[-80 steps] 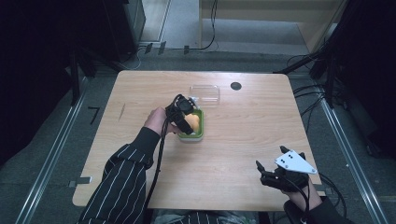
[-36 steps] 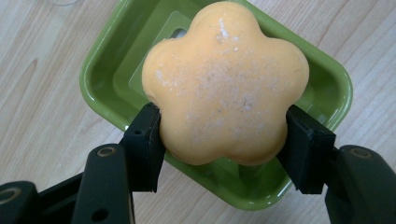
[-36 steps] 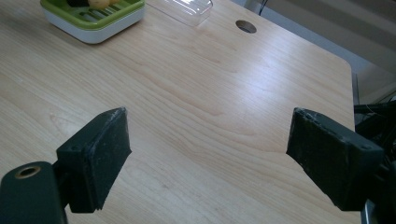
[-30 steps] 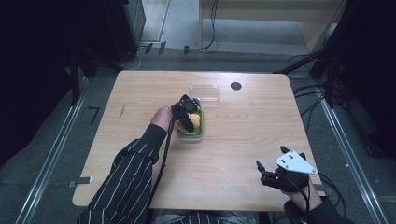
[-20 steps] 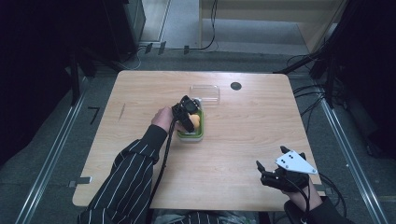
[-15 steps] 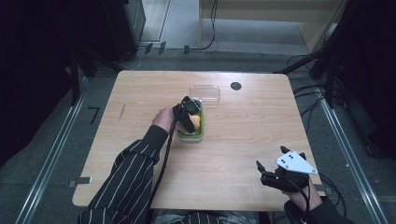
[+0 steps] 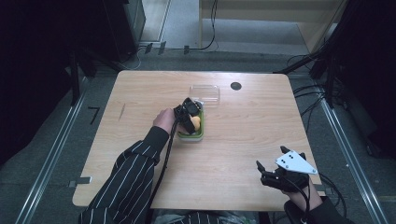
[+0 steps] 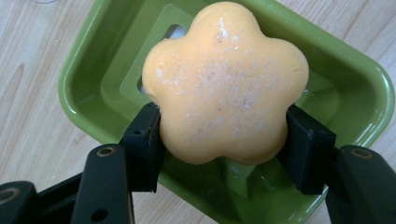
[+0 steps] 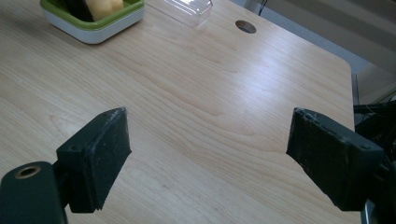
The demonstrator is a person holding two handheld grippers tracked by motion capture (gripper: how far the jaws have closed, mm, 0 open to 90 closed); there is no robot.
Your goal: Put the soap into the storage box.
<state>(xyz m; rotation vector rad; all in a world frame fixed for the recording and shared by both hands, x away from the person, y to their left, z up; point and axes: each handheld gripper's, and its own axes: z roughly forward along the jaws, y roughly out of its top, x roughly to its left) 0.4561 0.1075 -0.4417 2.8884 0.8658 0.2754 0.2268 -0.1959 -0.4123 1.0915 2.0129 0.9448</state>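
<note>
The flower-shaped orange soap (image 8: 224, 88) has sunk from above the green soap dish (image 8: 88, 60) to just inside it, clamped in our left gripper (image 8: 224, 154) — so we judge release next — while our right gripper (image 9: 210, 158) idles jaws-apart on the pale wooden table (image 7: 252, 140), dark cabled floor around.

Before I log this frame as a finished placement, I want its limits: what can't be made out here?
- Whether the soap rests on the dish floor: left gripper view, the soap covers its own underside.
- Dish's near corner: left gripper view, behind the jaws and cut by the bottom edge.
- Left gripper jaws: high view, too small.
- Clear lid: right gripper view, cropped by the top edge.
</note>
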